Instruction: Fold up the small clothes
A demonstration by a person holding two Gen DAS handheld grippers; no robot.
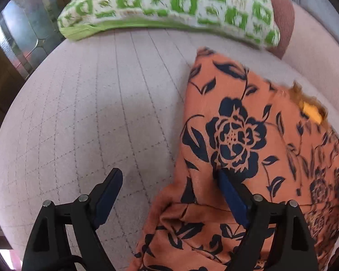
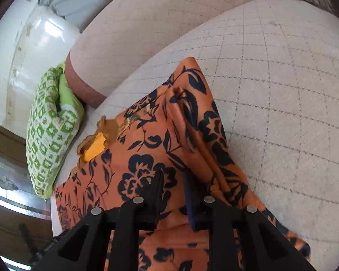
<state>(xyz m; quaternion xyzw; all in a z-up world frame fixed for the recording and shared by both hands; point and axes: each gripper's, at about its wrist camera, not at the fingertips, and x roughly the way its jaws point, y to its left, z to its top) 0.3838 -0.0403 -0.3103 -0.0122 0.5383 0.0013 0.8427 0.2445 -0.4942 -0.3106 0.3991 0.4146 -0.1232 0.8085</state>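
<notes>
An orange garment with dark blue flowers [image 1: 248, 135] lies partly folded on a pale quilted sofa seat [image 1: 90, 113]; it also shows in the right wrist view [image 2: 147, 158], with a yellow label at its neck. My left gripper [image 1: 169, 171] is open, its jaws wide apart, straddling the garment's left edge; the right fingertip rests over the cloth. My right gripper [image 2: 174, 174] is over the garment with its jaws a narrow gap apart; a fold of cloth lies by the right finger, and I cannot tell whether it is gripped.
A green and white patterned cushion [image 1: 169, 6] lies at the far end of the seat; it also shows in the right wrist view [image 2: 52, 135]. The sofa backrest [image 2: 158, 22] rises behind. A glass panel [image 1: 22, 33] stands at the left.
</notes>
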